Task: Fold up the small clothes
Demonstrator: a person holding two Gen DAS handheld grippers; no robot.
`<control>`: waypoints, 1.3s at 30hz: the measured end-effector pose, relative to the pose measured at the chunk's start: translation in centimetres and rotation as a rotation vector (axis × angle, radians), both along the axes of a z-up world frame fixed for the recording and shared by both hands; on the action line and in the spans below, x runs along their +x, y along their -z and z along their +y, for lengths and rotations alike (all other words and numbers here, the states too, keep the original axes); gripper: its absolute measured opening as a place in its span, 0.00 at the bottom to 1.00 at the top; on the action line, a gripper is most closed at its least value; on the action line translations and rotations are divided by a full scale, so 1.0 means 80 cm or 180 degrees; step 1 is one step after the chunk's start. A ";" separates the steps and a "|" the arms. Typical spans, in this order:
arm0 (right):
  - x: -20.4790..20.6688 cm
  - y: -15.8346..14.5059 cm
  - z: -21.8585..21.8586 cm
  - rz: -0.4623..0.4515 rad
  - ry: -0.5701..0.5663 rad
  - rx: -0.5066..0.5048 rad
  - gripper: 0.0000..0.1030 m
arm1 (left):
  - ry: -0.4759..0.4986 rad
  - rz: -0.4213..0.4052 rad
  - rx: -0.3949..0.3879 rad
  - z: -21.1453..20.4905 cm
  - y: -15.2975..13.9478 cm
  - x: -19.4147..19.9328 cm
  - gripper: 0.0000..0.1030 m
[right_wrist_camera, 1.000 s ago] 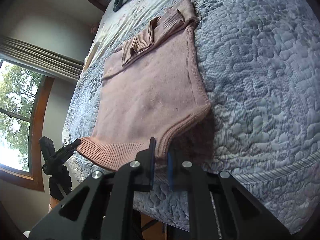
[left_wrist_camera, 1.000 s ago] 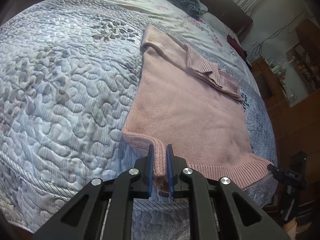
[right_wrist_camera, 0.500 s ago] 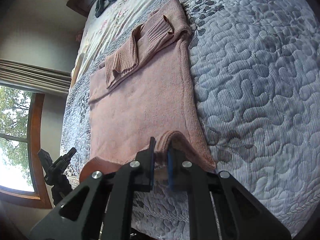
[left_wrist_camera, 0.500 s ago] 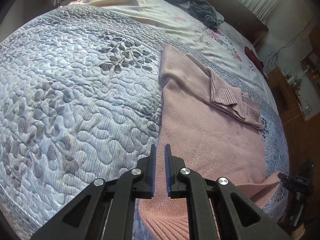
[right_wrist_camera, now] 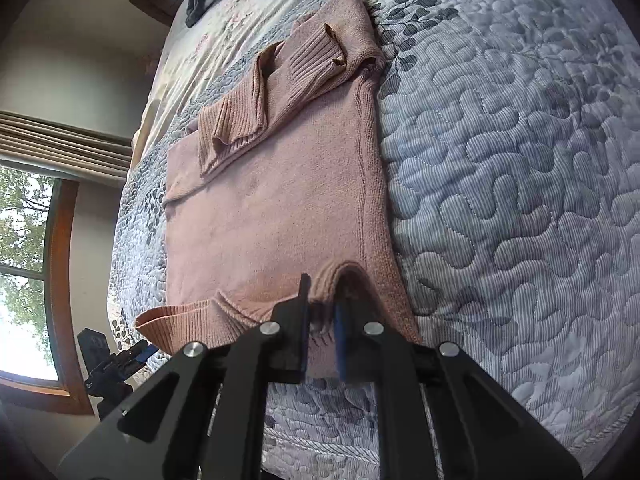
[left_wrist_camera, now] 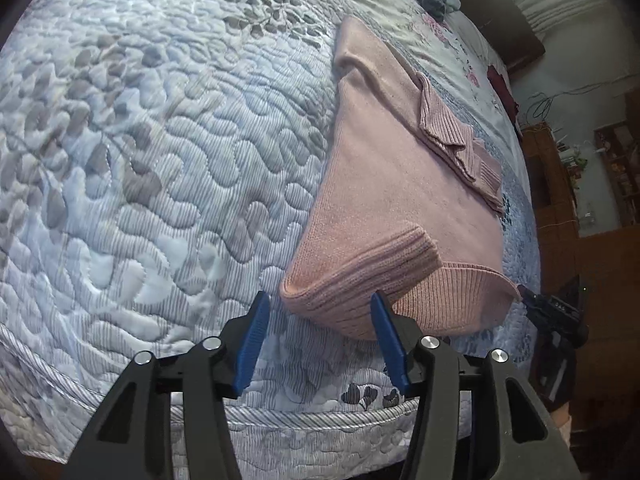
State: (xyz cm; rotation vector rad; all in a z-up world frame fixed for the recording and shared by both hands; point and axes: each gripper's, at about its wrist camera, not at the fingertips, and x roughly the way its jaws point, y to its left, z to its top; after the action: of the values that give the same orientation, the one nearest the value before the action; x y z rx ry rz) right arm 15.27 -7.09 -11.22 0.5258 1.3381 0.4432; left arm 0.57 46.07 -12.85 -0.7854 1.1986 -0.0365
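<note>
We count one pink sweater (left_wrist_camera: pixel 384 184) on the bed (left_wrist_camera: pixel 160 160), hem just ahead of our released left gripper (left_wrist_camera: pixel 318 332), our right gripper (right_wrist_camera: pixel 322 312) clenched on its hem fold

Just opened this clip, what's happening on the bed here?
A person with a handheld gripper in each hand is folding a pink sweater laid on a quilted bedspread. Its sleeves are already folded across the chest. The right gripper is shut on the ribbed hem near one bottom corner. The left gripper is open, its fingers either side of the other hem corner, which lies partly turned up over the body.
</note>
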 end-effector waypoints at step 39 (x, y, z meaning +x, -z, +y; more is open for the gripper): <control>0.024 -0.007 0.002 -0.0154 -0.0302 -0.0441 0.43 | 0.1419 -0.0570 0.0831 -0.080 0.001 0.066 0.46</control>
State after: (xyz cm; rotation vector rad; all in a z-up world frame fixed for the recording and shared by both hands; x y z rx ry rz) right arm 17.16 -6.97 -10.63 0.3360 1.3401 0.4346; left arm 5.85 39.65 -12.97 -0.2708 1.1588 -0.3050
